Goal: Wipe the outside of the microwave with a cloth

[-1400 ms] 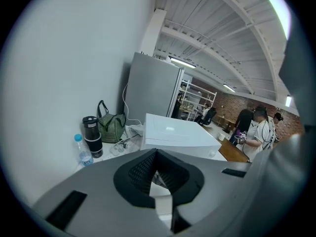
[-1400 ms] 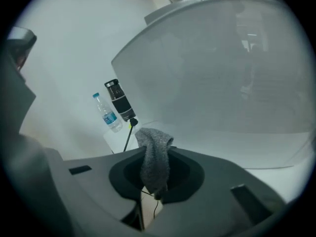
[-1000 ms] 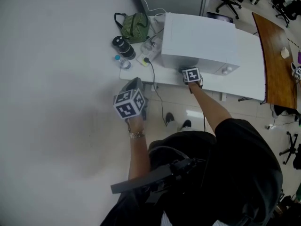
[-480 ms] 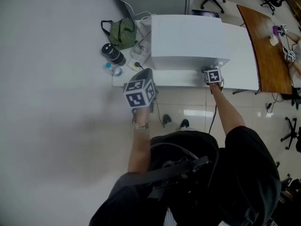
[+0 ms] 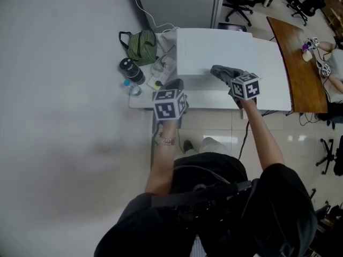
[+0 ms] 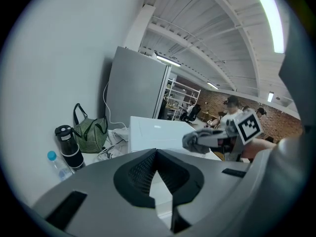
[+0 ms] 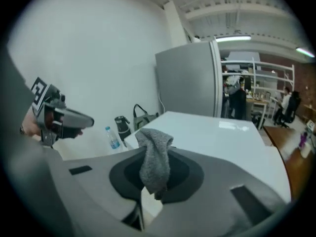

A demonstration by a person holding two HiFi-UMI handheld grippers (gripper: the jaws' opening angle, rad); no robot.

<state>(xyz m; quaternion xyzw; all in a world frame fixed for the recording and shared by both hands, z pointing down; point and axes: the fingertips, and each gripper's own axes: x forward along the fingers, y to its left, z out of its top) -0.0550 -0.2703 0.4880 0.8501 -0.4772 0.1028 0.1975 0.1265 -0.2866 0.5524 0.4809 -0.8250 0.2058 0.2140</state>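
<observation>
The white microwave point(image 5: 214, 50) stands on a white table point(image 5: 268, 98) against the wall. My right gripper point(image 5: 224, 74) hangs over the microwave's front top edge, shut on a grey cloth point(image 5: 218, 70) that droops from its jaws point(image 7: 154, 162). The microwave's flat top point(image 7: 217, 132) stretches ahead in the right gripper view. My left gripper point(image 5: 175, 84) hovers at the table's front edge, left of the microwave, its jaws closed with nothing between them point(image 6: 157, 153). From the left gripper view the cloth point(image 6: 195, 141) shows over the microwave point(image 6: 150, 132).
A green striped bag point(image 5: 140, 43), a black flask point(image 5: 130, 68) and a small water bottle point(image 5: 132, 88) crowd the table's left end with cables. A tall grey cabinet point(image 5: 177, 1) stands behind. A wooden desk point(image 5: 292, 58) and office chairs lie to the right.
My right gripper has lifted with the cloth from the microwave's lower front right up to its top front edge, moving left. The left gripper has drifted slightly toward the table.
</observation>
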